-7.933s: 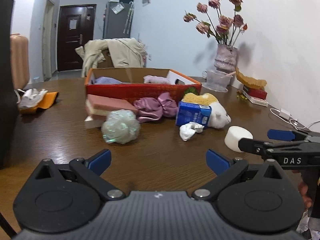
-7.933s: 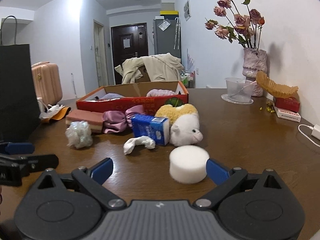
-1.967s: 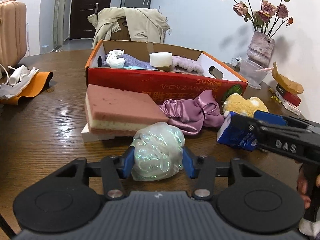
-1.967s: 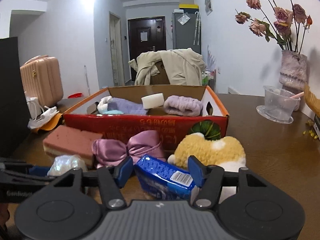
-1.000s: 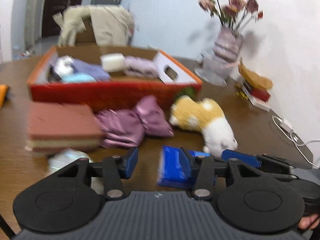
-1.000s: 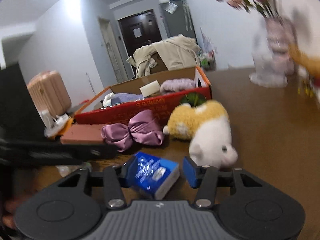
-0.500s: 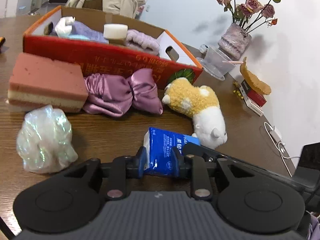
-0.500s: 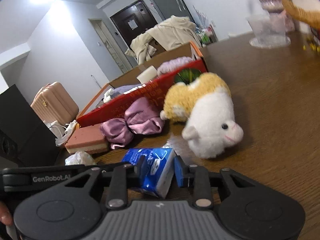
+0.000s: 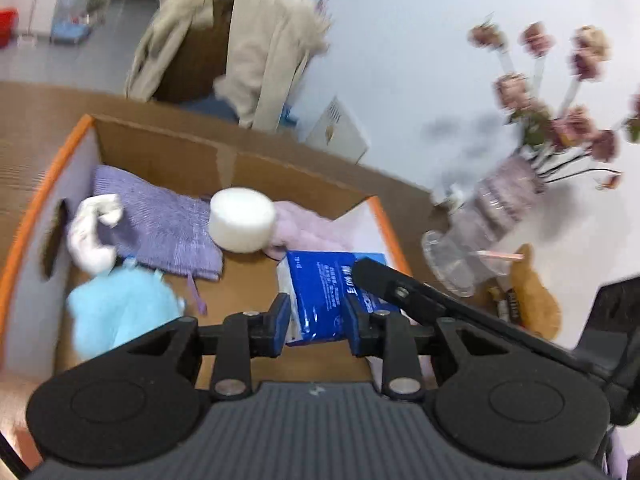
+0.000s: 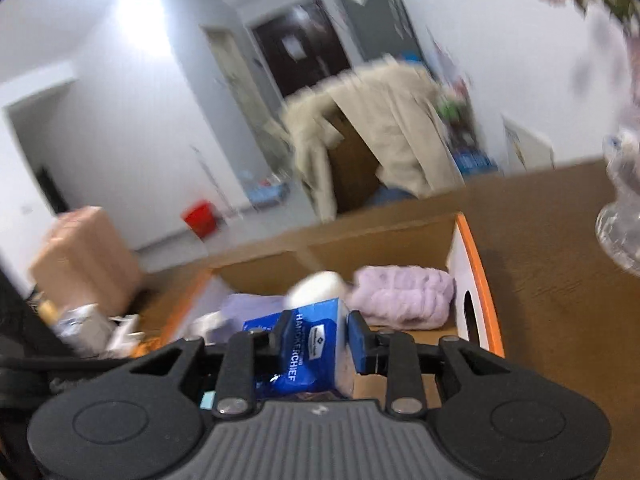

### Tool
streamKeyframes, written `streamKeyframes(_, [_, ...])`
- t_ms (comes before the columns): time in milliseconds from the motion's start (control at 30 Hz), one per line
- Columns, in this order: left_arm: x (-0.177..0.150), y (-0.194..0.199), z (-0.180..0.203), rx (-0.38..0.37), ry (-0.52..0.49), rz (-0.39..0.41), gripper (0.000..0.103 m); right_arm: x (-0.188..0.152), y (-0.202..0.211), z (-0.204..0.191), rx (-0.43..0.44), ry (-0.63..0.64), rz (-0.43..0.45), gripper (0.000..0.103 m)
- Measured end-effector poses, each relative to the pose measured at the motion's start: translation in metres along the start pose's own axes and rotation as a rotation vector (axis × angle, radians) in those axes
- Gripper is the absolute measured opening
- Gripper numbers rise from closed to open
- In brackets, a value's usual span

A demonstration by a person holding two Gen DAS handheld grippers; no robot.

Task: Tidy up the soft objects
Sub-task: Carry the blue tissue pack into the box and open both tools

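Observation:
Both grippers hold one blue tissue pack (image 9: 326, 294) (image 10: 308, 342) in the air above the open cardboard box (image 9: 256, 160) (image 10: 474, 276). My left gripper (image 9: 316, 318) is shut on one end of it, and my right gripper (image 10: 314, 342) is shut on the other. The right gripper's black arm crosses the lower right of the left wrist view. Inside the box lie a white round sponge (image 9: 242, 218) (image 10: 316, 286), a purple knit cloth (image 9: 160, 220), a pink fluffy band (image 10: 402, 296), a white crumpled piece (image 9: 92, 232) and a light blue fluffy thing (image 9: 120, 312).
A vase of dried pink flowers (image 9: 516, 188) and a clear plastic cup (image 9: 456, 258) stand on the brown table right of the box. A chair draped with a beige coat (image 9: 256, 48) stands behind. A pink suitcase (image 10: 80, 256) is at the far left.
Both grippers have lifted the blue tissue pack off the table and carried it forward over the box. The plush toy, bow and pink sponge have dropped out of view.

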State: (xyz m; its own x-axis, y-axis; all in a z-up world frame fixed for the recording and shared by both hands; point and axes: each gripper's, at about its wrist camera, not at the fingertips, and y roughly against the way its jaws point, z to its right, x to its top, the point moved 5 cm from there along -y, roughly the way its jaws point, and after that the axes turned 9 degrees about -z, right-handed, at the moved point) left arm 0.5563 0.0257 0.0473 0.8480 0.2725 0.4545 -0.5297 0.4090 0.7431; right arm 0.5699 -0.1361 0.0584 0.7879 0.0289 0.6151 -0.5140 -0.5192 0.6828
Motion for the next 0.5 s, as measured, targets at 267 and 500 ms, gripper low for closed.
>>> streamKeyframes(267, [0.015,-0.038,-0.033,0.083,0.027,-0.008,0.031,0.01,-0.086,0.02,-0.042,-0.035,-0.161,0.022])
streamKeyframes(500, [-0.004,0.03,0.003,0.134,-0.135,0.101,0.037,0.013,-0.004,-0.003,-0.059,0.098,-0.007,0.024])
